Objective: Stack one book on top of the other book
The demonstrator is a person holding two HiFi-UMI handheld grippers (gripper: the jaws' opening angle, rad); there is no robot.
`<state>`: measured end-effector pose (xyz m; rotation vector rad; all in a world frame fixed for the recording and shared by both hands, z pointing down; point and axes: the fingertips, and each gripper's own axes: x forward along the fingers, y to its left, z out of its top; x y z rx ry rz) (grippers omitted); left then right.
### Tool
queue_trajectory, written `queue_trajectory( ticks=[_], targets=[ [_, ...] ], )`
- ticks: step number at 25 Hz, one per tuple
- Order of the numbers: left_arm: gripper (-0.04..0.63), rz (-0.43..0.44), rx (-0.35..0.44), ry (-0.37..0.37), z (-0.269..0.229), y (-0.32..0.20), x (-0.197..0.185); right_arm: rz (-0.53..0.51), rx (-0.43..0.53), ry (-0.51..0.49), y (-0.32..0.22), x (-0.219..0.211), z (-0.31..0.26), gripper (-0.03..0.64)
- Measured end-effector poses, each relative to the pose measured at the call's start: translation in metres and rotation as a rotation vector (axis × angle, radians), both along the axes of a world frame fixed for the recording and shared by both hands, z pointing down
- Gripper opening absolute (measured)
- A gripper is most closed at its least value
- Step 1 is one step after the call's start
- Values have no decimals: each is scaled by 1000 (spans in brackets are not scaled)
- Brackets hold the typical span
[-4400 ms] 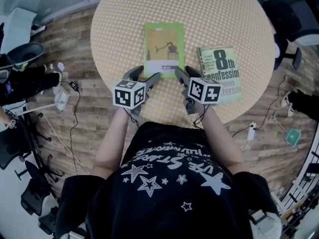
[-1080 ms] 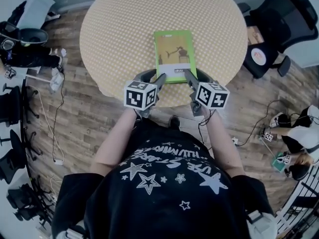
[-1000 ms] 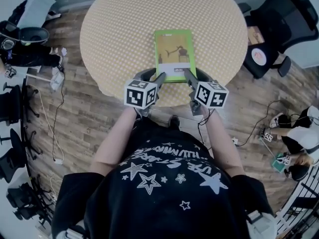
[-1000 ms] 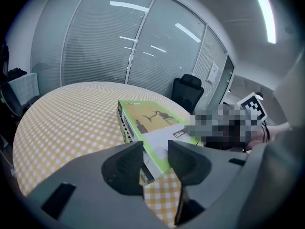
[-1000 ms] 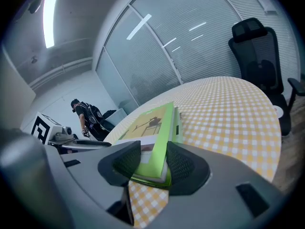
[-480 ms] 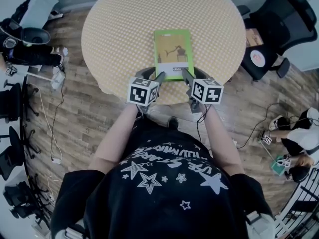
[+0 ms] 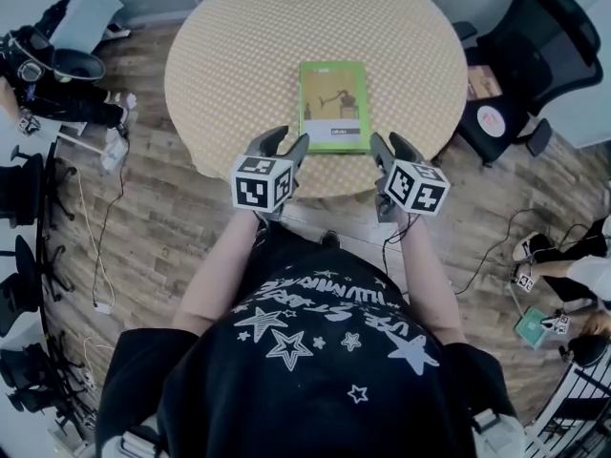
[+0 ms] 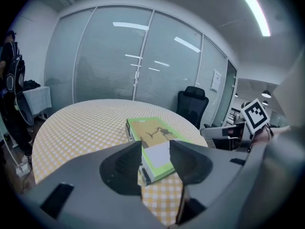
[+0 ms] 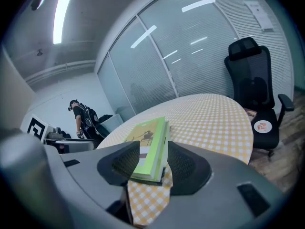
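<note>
A green book [image 7: 333, 105] lies flat near the front edge of the round checked table [image 7: 239, 55]. It rests on a second book, of which only a dark edge [image 9: 159, 177] shows beneath it. My left gripper [image 7: 283, 147] hovers just off the stack's near left corner, and my right gripper [image 7: 388, 151] off its near right corner. Both have just been opening their jaws and stand open with nothing between the pads. In the left gripper view the green book [image 8: 148, 130] lies beyond the left gripper [image 8: 156, 152]. In the right gripper view the green book [image 9: 151, 140] lies beyond the right gripper [image 9: 153, 159].
A black office chair [image 7: 535, 55] stands right of the table and also shows as a chair [image 9: 252, 80] in the right gripper view. People and gear [image 7: 43, 65] are at the left on the wooden floor, with cables [image 7: 100, 246] nearby. Another person [image 9: 81, 120] stands by the glass wall.
Earlier the second book lay to the right of the green one; now it lies under it. Over the last second both grippers drew outward and up from the stack's near corners.
</note>
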<state>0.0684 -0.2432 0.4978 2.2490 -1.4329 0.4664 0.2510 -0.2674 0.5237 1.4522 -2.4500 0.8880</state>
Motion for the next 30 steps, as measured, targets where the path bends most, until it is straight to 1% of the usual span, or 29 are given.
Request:
queue_trajectory(
  ticks=[3,7,9,10,12,14,16,18,21,26,30],
  targets=[
    [180,-17,65,31,-29,10,2,11,45,-22,3,9,-18,187],
    [131,-9,139,63,-61,20,14,-19,101,-38,7,11,-40,152],
    [88,7,167,78,-72,25,20,-29,123,-48,12,9,-49,123],
    [66,17,178,88,-76,26,24,-36,136,-49,15,8,-53,113],
    [43,45,190,103,-80,26,32,-65,160,-24,23,4,-59,106],
    [32,80,187,111,-80,28,39,-99,177,24,32,-3,-60,100],
    [30,108,185,120,-81,32,41,-117,190,46,38,-12,-63,94],
    [30,131,184,125,-83,37,37,-107,189,24,42,-22,-66,89],
    [29,153,180,128,-85,47,21,-85,189,-8,51,-40,-73,78],
    [28,161,201,139,-96,61,-12,-71,212,-6,67,-77,-87,66],
    [24,195,216,155,-101,75,-35,-48,229,5,80,-103,-97,60]
  ],
)
